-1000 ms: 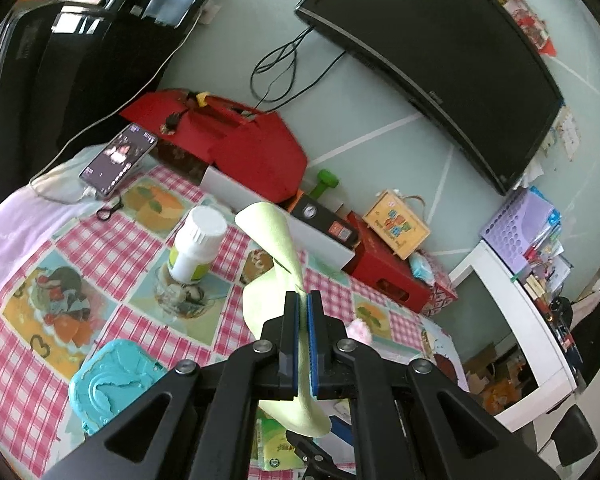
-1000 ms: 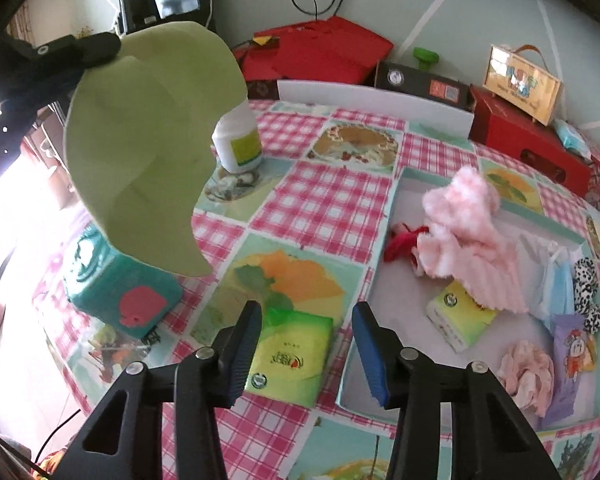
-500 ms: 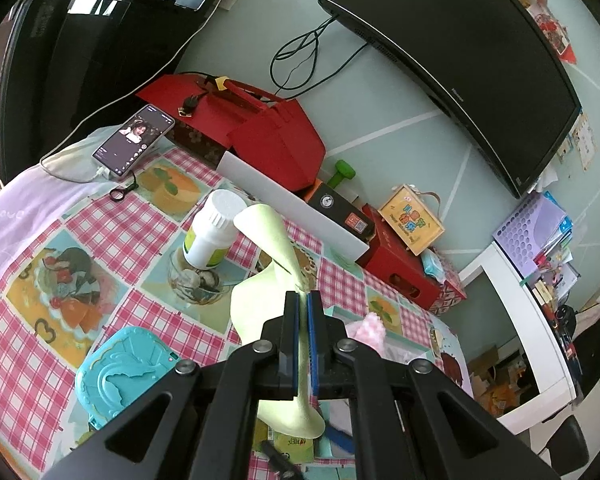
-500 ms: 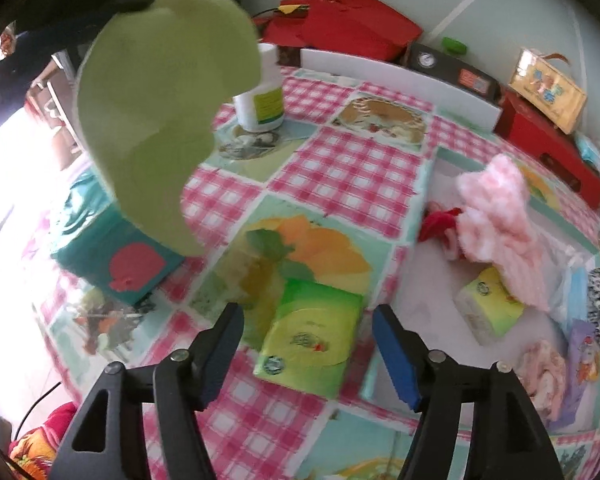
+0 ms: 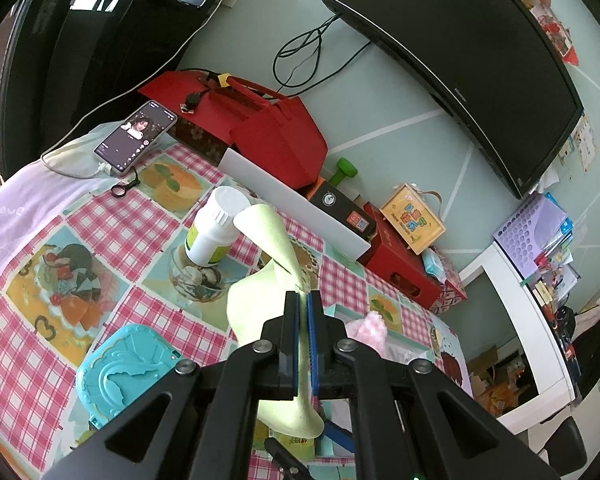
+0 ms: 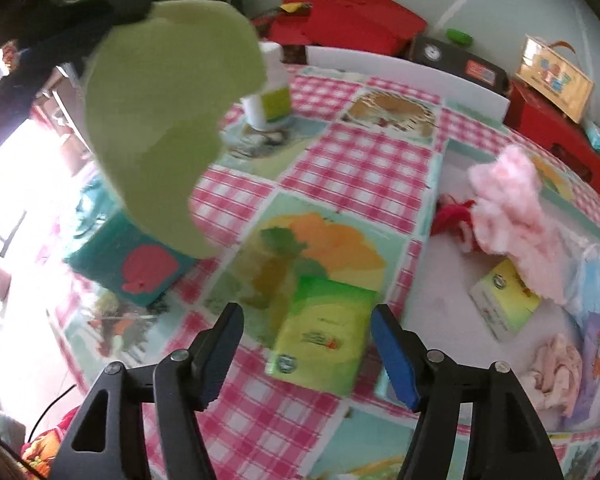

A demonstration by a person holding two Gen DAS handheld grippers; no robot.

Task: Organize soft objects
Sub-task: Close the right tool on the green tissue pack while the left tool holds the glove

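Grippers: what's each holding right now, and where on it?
Left gripper pinches the light green cloth mid-fold, lifted. Right gripper open, holds nothing.

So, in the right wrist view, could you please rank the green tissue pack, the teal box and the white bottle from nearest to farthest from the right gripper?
1. Green tissue pack: between the open fingers of the right gripper, on the tablecloth.
2. Teal box: to the left, partly behind the hanging green cloth.
3. White bottle: far side, upper middle.
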